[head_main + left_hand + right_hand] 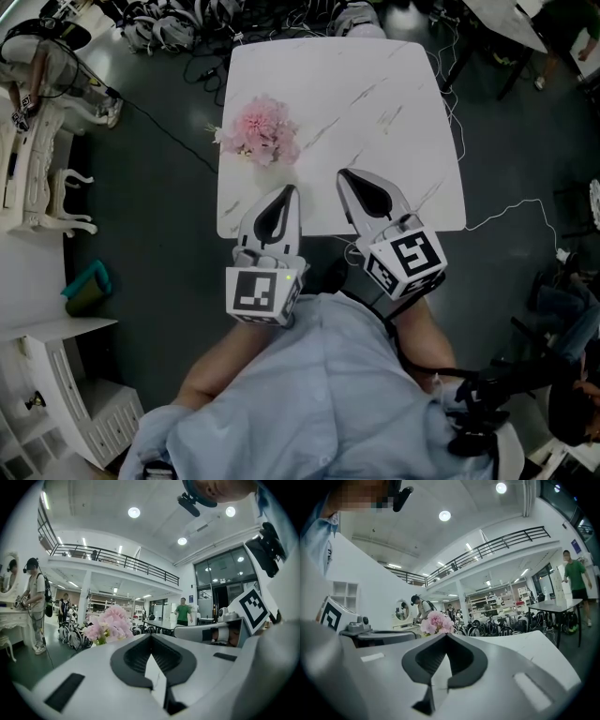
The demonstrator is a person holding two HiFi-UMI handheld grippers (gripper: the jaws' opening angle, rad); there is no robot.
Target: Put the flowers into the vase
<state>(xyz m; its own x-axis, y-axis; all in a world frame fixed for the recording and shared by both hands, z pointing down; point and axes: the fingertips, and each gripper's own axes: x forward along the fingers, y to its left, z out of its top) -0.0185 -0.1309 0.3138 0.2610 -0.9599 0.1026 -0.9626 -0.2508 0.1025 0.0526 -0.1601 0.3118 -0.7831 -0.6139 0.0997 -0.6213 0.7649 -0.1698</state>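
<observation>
A bunch of pink flowers [261,131] sits on the left part of the white marble table [375,103]; I can make out no vase beneath it. My left gripper [292,190] is held over the table's near edge, jaws together with nothing in them, its tip short of the flowers. My right gripper [343,174] is beside it, also shut and empty. In the left gripper view the flowers [110,625] rise just left of the closed jaw tips [151,636]. The right gripper view shows the flowers [437,622] straight past its closed tips [446,634].
A white dresser with a mirror [37,122] stands left of the table, with a white shelf unit [56,394] nearer me. Cables and bags [187,37] lie on the dark floor beyond the table. A person in green [183,611] stands far off.
</observation>
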